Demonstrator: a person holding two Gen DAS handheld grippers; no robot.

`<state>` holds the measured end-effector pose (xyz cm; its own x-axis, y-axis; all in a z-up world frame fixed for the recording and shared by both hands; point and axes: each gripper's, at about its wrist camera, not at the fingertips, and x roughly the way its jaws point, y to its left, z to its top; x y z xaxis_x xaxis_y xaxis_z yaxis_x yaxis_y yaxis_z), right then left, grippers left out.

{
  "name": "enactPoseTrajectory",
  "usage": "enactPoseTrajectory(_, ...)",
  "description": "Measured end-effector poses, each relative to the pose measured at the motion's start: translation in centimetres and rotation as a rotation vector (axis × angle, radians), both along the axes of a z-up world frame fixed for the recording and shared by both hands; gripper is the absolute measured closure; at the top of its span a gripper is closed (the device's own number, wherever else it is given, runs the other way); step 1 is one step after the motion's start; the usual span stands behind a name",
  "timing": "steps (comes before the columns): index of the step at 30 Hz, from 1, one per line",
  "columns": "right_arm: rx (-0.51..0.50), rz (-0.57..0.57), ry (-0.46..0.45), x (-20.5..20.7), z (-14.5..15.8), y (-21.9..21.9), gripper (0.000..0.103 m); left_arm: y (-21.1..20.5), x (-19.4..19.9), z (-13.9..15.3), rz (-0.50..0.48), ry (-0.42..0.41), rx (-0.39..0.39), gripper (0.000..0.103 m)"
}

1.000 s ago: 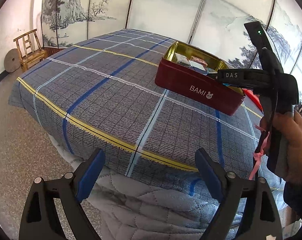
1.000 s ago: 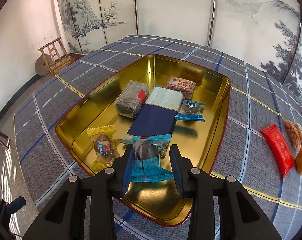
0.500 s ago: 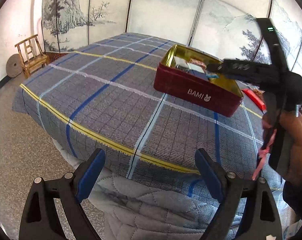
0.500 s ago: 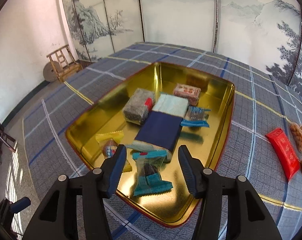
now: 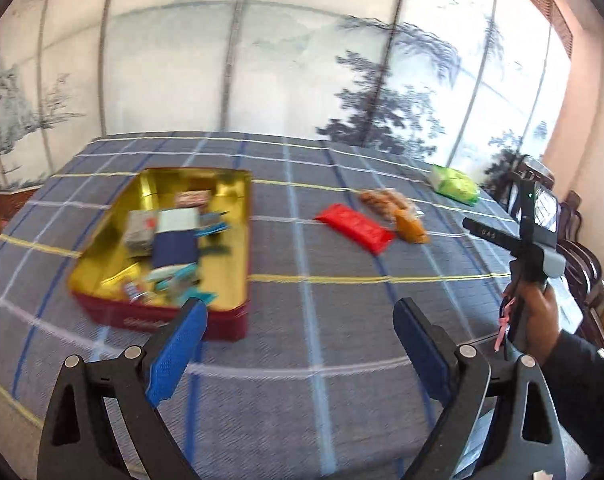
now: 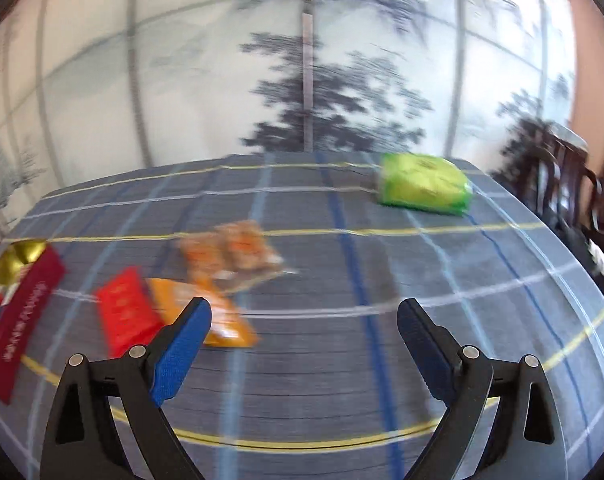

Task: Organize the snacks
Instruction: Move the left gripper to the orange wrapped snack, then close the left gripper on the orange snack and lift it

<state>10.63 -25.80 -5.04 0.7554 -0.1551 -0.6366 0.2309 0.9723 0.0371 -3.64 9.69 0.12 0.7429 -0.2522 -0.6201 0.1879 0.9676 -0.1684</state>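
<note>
A red tin with a gold inside (image 5: 238, 240) stands on the plaid cloth at the left and holds several wrapped snacks; its corner shows in the right wrist view (image 6: 26, 300). Loose snacks lie to its right: a red packet (image 5: 356, 229) (image 6: 124, 314), an orange packet (image 5: 410, 229) (image 6: 214, 316), a clear bag of brown pieces (image 5: 386, 200) (image 6: 234, 254) and a green pack (image 5: 454, 184) (image 6: 424, 189). My left gripper (image 5: 300, 332) is open and empty, near the tin's front right corner. My right gripper (image 6: 304, 334) is open and empty, above the cloth right of the orange packet.
The table (image 5: 322, 300) carries a blue-grey plaid cloth. A painted folding screen (image 5: 262, 60) stands behind it. Dark wooden chairs (image 6: 582, 192) stand at the right edge. The hand with the right gripper's handle (image 5: 530, 280) shows at the right of the left wrist view.
The right gripper let the blue-wrapped snack go in the tin, opened wide and swung right to the loose snacks. The left gripper moved up over the table and turned right.
</note>
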Motion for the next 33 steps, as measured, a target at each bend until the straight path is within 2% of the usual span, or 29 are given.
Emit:
enactPoseTrajectory(3,0.107,-0.108,-0.003,-0.8,-1.1,-6.4,0.009,-6.0,4.4,0.6,-0.102,-0.002,0.029,0.009)
enactPoseTrajectory(5,0.217,-0.149,-0.033,-1.7,-1.5,-9.2,0.009,-9.8,7.3,0.2,-0.126,-0.01,0.078,0.009)
enactPoseTrajectory(7,0.303,-0.178,-0.035,-1.9,-2.3,-11.1,0.009,-13.6,10.8,-1.1,-0.142,0.04,0.122,0.009)
enactPoseTrajectory(10,0.4,-0.2,-0.03,-2.1,-3.3,-12.7,0.009,-17.4,15.3,-3.2,-0.136,0.123,0.104,0.011)
enactPoseTrajectory(14,0.406,-0.18,-0.043,-2.3,-3.6,-12.4,0.009,-21.3,18.8,-5.9,-0.106,0.162,0.17,0.014)
enactPoseTrajectory(17,0.397,-0.165,-0.062,-2.6,-3.3,-12.2,0.009,-22.6,20.7,-7.1,-0.086,0.193,0.187,0.022)
enactPoseTrajectory(18,0.4,-0.171,-0.065,-2.7,-3.3,-12.3,0.009,-23.1,21.1,-7.5,-0.096,0.206,0.192,0.026)
enactPoseTrajectory(19,0.406,-0.176,-0.072,-2.9,-3.4,-12.4,0.009,-23.6,21.5,-8.0,-0.093,0.217,0.217,0.038)
enactPoseTrajectory(20,0.413,-0.178,-0.079,-3.1,-3.4,-12.6,0.009,-24.0,21.4,-8.4,-0.093,0.221,0.241,0.055)
enactPoseTrajectory(21,0.415,-0.178,-0.081,-3.1,-3.4,-12.6,0.009,-24.3,21.4,-8.6,-0.103,0.225,0.252,0.064)
enactPoseTrajectory(22,0.415,-0.174,-0.082,-3.1,-3.4,-12.6,0.009,-24.6,21.3,-8.8,-0.123,0.229,0.251,0.069)
enactPoseTrajectory(25,0.41,-0.161,-0.079,-3.0,-3.4,-12.4,0.008,-25.1,20.6,-8.4,-0.156,0.208,0.242,0.073)
enactPoseTrajectory(29,0.415,-0.162,-0.087,-3.1,-3.3,-12.4,0.008,-24.8,19.3,-6.3,-0.148,0.152,0.23,0.074)
enactPoseTrajectory(33,0.411,-0.16,-0.08,-3.0,-3.4,-12.4,0.008,-24.3,18.8,-4.1,-0.138,0.131,0.214,0.074)
